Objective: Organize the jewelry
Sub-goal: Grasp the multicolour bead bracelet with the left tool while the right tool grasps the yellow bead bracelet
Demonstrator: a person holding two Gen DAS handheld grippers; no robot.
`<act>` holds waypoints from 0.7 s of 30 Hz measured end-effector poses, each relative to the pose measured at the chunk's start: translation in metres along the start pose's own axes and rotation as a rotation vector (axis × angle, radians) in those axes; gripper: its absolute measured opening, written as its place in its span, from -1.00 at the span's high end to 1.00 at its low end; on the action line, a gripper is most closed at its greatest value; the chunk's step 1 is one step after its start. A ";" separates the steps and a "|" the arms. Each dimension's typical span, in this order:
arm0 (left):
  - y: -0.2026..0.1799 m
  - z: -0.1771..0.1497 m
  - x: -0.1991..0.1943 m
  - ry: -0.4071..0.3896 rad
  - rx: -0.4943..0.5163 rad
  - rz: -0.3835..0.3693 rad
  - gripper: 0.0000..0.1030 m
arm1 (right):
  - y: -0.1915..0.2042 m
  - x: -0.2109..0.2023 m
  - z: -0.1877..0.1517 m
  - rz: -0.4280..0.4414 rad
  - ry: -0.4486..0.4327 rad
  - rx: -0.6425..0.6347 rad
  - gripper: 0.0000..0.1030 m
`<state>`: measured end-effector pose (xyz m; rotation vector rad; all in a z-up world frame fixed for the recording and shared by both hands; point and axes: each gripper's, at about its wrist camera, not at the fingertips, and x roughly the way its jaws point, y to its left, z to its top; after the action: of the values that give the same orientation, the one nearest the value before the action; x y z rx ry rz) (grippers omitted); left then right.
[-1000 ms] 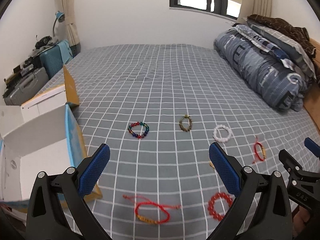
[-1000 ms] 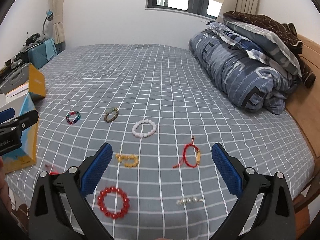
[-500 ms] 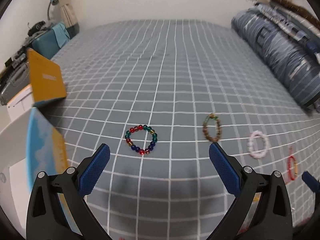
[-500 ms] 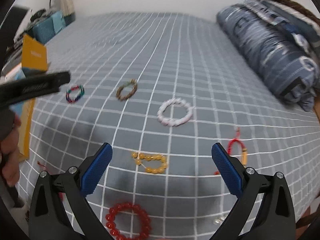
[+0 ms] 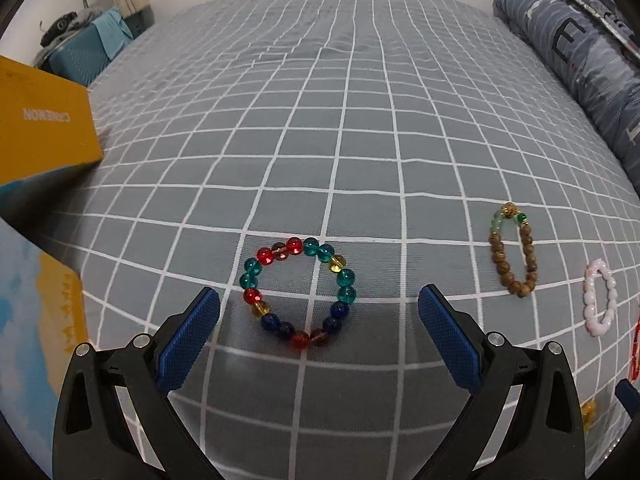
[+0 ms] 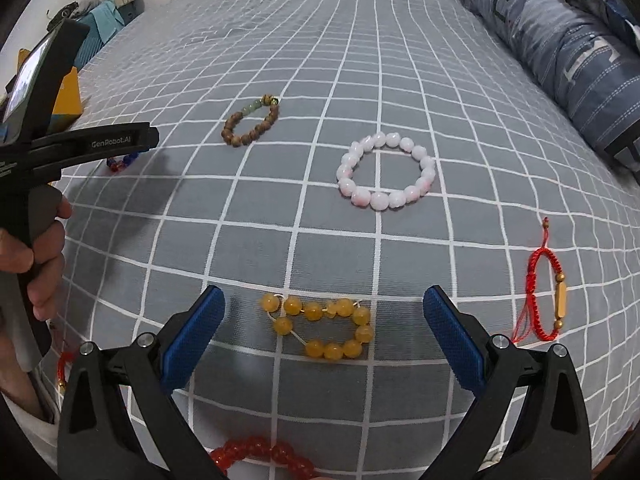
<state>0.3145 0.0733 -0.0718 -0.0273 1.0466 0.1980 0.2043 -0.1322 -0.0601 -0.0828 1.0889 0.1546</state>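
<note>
left gripper, jaws spread wide and holding nothing, brackets the multicolour bead bracelet lying flat on the checked bedsheet, likely lined up for a pinch. right gripper, equally released and empty, straddles the yellow bead bracelet. only the left view shows the yellow box near the bracelet; only the right view shows the red cord bracelet and red bead bracelet in full.

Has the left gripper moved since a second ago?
Yes. The left gripper has come forward and down toward the multicolor bracelet, which now lies between its open fingers.
</note>
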 end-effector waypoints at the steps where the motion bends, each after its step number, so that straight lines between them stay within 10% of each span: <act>1: 0.002 0.000 0.003 0.001 -0.004 -0.002 -0.89 | 0.001 0.002 0.001 0.002 0.002 -0.002 -0.85; 13: 0.010 0.003 0.023 0.033 -0.037 -0.033 -0.87 | 0.004 0.015 -0.001 0.009 0.039 -0.010 -0.67; 21: 0.007 0.002 0.016 0.035 -0.036 -0.062 -0.20 | 0.003 0.015 0.000 0.015 0.061 0.004 -0.20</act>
<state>0.3225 0.0832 -0.0846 -0.0963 1.0753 0.1606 0.2104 -0.1276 -0.0733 -0.0763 1.1511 0.1643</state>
